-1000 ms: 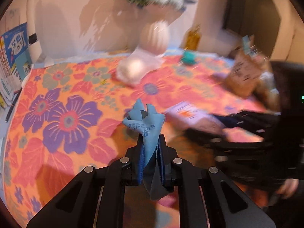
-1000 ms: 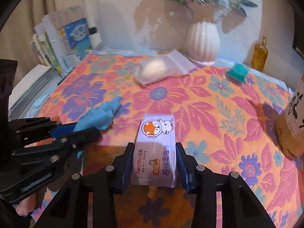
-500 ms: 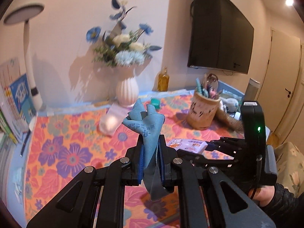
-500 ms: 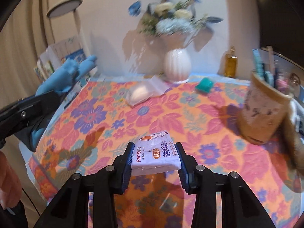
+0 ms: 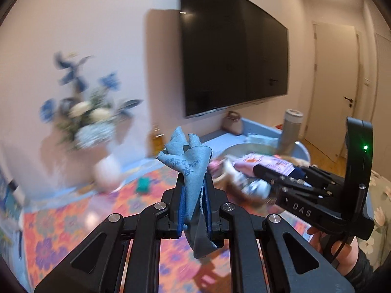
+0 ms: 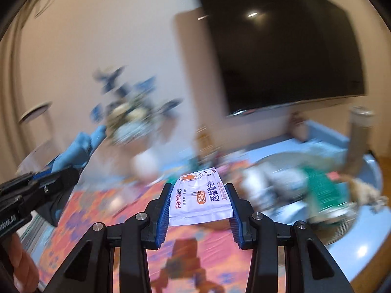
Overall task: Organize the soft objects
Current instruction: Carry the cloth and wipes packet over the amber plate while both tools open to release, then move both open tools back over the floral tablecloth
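- Cloth (image 5: 187, 168), light blue with dark printed characters, is clamped upright between the fully closed jaws of the left gripper (image 5: 193, 195); its crumpled top flares above the fingertips and a grey-blue tail hangs below the pads.
- The same cloth (image 6: 78, 146) is seen at the left edge of the right wrist view, projecting from the left gripper (image 6: 52, 178), with part of the person's hand (image 6: 20, 266) below it.
- A wipes pack (image 6: 201, 199), white and lilac with a cartoon figure and an orange label, is gripped flat between the blue ribbed pads (image 6: 164, 210) of the right gripper (image 6: 199, 210); the jaws are partly open, closed on the pack's two long sides.
- In the left wrist view the right gripper (image 5: 273, 173) is seen at right, carrying the wipes pack (image 5: 266, 163), with the holding hand (image 5: 342, 251) beneath.
- Both held things are raised clear of the floral tablecloth (image 5: 80, 219), which is orange with purple flowers.
- A white vase (image 5: 107, 171) of blue and white flowers is shown far left, blurred; a small teal object (image 5: 143, 184) lies on the tablecloth just right of it.
- A dark wall screen (image 5: 232, 56) fills the far wall.
- A basket (image 6: 342, 222) of blurred soft things stands on the far right, near the pack; its contents cannot be told apart.
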A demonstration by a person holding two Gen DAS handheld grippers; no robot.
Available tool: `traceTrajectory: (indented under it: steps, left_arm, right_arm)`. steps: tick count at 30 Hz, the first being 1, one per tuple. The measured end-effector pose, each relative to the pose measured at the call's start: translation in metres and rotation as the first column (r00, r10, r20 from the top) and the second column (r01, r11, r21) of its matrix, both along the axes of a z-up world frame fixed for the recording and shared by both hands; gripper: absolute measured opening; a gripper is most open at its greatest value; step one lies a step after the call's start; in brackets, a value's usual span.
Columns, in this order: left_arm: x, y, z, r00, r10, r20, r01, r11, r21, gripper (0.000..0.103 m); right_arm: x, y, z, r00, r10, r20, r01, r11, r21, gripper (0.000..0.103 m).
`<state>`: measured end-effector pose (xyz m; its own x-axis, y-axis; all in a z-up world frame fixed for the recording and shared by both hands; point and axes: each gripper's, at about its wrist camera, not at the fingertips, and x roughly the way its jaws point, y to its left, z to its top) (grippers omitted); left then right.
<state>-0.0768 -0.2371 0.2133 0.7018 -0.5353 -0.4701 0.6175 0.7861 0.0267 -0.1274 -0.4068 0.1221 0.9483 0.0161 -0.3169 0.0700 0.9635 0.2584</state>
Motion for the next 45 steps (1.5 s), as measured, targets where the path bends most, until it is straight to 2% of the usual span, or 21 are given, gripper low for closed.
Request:
traceTrajectory:
  steps: [6, 8, 12, 17, 18, 19, 20, 21, 22, 23, 26, 28, 31, 32, 33, 35, 38, 41, 43, 45]
  left_arm:
    - [0.021, -0.097, -0.013, 0.992, -0.118, -0.037, 0.119, 0.992, 0.030, 0.010]
    - [0.031, -0.124, -0.023, 0.983, -0.169, -0.078, 0.171, 0.985, 0.022, 0.010]
    - [0.051, -0.164, -0.051, 0.963, -0.220, -0.155, 0.225, 0.974, 0.016, 0.010]
    - [0.063, -0.196, -0.086, 0.946, -0.234, -0.223, 0.254, 0.965, 0.061, 0.011]
    - [0.064, -0.200, -0.092, 0.944, -0.233, -0.235, 0.255, 0.965, 0.068, 0.014]
    - [0.066, -0.202, -0.097, 0.938, -0.234, -0.254, 0.260, 0.963, 0.073, 0.019]
    - [0.069, -0.203, -0.101, 0.932, -0.235, -0.276, 0.264, 0.962, 0.073, 0.034]
    - [0.069, -0.203, -0.104, 0.929, -0.236, -0.285, 0.265, 0.962, 0.070, 0.041]
    - [0.068, -0.202, -0.105, 0.928, -0.237, -0.288, 0.267, 0.961, 0.070, 0.044]
    - [0.067, -0.201, -0.107, 0.927, -0.237, -0.289, 0.269, 0.960, 0.077, 0.046]
    - [0.061, -0.194, -0.106, 0.920, -0.243, -0.308, 0.287, 0.952, 0.105, 0.047]
    - [0.055, -0.181, -0.102, 0.916, -0.246, -0.317, 0.289, 0.952, 0.096, 0.047]
    - [0.043, -0.156, -0.094, 0.924, -0.241, -0.295, 0.275, 0.958, 0.078, 0.047]
    - [0.039, -0.145, -0.091, 0.928, -0.237, -0.289, 0.267, 0.961, 0.069, 0.050]
    - [0.036, -0.135, -0.088, 0.931, -0.229, -0.283, 0.256, 0.965, 0.062, 0.064]
    - [0.031, -0.108, -0.080, 0.950, -0.193, -0.247, 0.209, 0.977, 0.040, 0.081]
    - [0.024, -0.064, -0.067, 0.967, -0.148, -0.208, 0.156, 0.988, 0.021, 0.081]
    - [0.023, -0.016, -0.055, 0.982, -0.076, -0.172, 0.078, 0.997, 0.002, 0.081]
    - [0.024, 0.019, -0.049, 0.988, -0.003, -0.152, 0.000, 1.000, -0.020, 0.081]
    - [0.028, 0.056, -0.046, 0.984, 0.109, -0.141, -0.115, 0.993, -0.036, 0.082]
  right_arm:
    - [0.002, -0.103, 0.000, 0.975, -0.221, -0.027, 0.223, 0.968, 0.119, 0.041]
    - [0.006, -0.133, -0.005, 0.962, -0.269, -0.049, 0.273, 0.951, 0.143, 0.041]
    - [0.022, -0.182, -0.024, 0.948, -0.299, -0.107, 0.316, 0.926, 0.207, 0.041]
    - [0.046, -0.211, -0.052, 0.941, -0.277, -0.195, 0.321, 0.913, 0.252, 0.041]
    - [0.050, -0.214, -0.058, 0.939, -0.270, -0.211, 0.320, 0.912, 0.257, 0.042]
    - [0.052, -0.215, -0.063, 0.937, -0.264, -0.229, 0.321, 0.910, 0.263, 0.048]
    - [0.053, -0.215, -0.068, 0.934, -0.260, -0.243, 0.324, 0.906, 0.273, 0.065]
    - [0.051, -0.217, -0.072, 0.932, -0.260, -0.252, 0.330, 0.898, 0.292, 0.071]
    - [0.047, -0.218, -0.074, 0.931, -0.269, -0.245, 0.338, 0.889, 0.308, 0.077]
    - [0.042, -0.219, -0.074, 0.932, -0.278, -0.234, 0.343, 0.884, 0.318, 0.077]
    - [0.028, -0.221, -0.069, 0.927, -0.304, -0.218, 0.363, 0.873, 0.325, 0.077]
    - [0.016, -0.219, -0.063, 0.923, -0.326, -0.206, 0.379, 0.865, 0.329, 0.077]
    - [0.000, -0.208, -0.054, 0.929, -0.330, -0.170, 0.369, 0.869, 0.331, 0.078]
    - [-0.003, -0.200, -0.050, 0.933, -0.323, -0.156, 0.357, 0.875, 0.326, 0.080]
    - [-0.005, -0.192, -0.047, 0.937, -0.316, -0.147, 0.348, 0.881, 0.320, 0.080]
    - [-0.008, -0.174, -0.039, 0.942, -0.314, -0.117, 0.335, 0.894, 0.298, 0.080]
    - [-0.011, -0.139, -0.025, 0.951, -0.307, -0.045, 0.308, 0.917, 0.253, 0.080]
    - [-0.004, -0.100, -0.016, 0.972, -0.235, -0.021, 0.233, 0.945, 0.230, 0.080]
    - [0.001, -0.072, -0.012, 0.983, -0.181, -0.011, 0.179, 0.962, 0.207, 0.080]
    - [0.009, -0.039, -0.010, 0.992, -0.124, -0.005, 0.123, 0.978, 0.167, 0.080]
